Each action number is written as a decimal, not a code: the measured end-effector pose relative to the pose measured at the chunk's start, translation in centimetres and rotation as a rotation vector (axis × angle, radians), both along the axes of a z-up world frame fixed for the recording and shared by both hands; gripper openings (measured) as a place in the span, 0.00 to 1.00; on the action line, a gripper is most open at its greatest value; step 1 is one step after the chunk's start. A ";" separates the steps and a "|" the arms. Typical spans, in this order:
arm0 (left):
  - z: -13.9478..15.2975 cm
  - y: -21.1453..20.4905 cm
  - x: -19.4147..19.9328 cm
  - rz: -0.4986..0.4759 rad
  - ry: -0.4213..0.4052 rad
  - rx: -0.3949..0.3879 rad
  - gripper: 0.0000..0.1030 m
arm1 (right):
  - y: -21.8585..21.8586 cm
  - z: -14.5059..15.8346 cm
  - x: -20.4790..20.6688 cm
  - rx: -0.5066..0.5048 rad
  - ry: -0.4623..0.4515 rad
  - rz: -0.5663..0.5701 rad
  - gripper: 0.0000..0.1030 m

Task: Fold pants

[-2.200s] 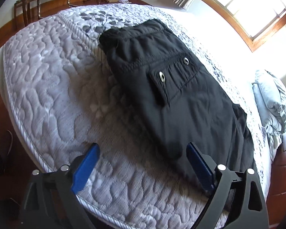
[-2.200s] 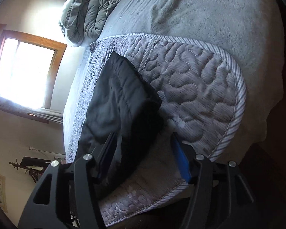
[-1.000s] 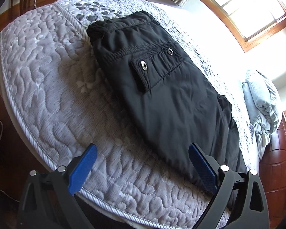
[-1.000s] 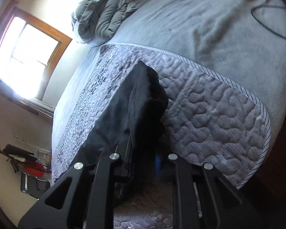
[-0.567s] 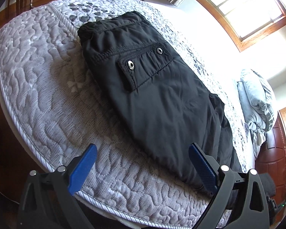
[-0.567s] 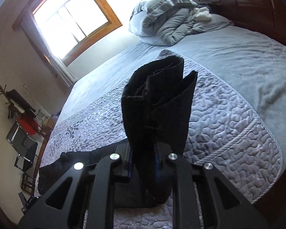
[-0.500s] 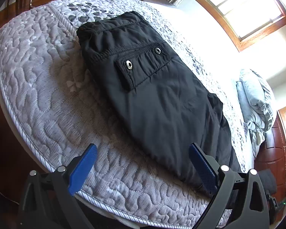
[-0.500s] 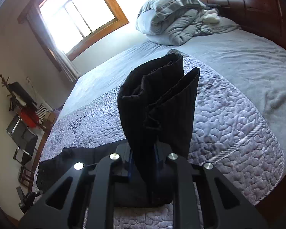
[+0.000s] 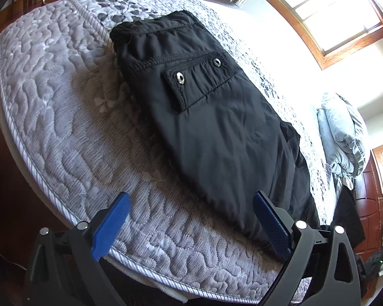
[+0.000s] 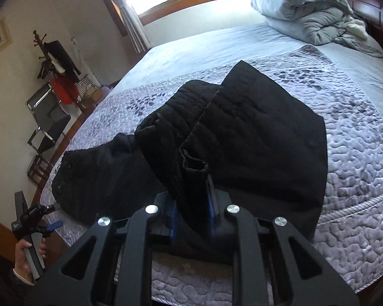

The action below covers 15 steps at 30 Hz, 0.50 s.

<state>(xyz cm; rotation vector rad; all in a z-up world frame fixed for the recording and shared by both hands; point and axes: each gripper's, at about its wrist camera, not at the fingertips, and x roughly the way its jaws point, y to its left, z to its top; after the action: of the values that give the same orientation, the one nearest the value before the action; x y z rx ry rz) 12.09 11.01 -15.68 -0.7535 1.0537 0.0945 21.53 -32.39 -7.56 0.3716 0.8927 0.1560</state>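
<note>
On the quilted bedspread [image 10: 357, 153], right hand-held gripper [image 10: 191, 216] pinches matte black pants [image 10: 242, 132].

The left gripper [image 9: 191, 219] hangs with its blue-padded fingers [image 9: 112, 223] spread wide apart and nothing between them, tilted downward; in the right wrist view it shows small at the lower left, its handle gripped upright in the person's left hand [image 10: 28, 253]. The right gripper [image 10: 191, 219] has its fingers drawn close together, clamped on a bunched fold of the black pants [image 10: 242, 132], which hides most of the pads.
</note>
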 end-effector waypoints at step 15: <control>-1.2 0.4 -0.3 0.013 0.027 -0.012 0.94 | 8.7 -6.6 0.7 -0.070 0.151 0.232 0.62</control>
<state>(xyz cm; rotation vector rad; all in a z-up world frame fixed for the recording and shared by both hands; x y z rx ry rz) 11.82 11.43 -16.90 -0.7717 1.0763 0.1102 22.26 -23.66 -14.14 0.2155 1.0872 0.3130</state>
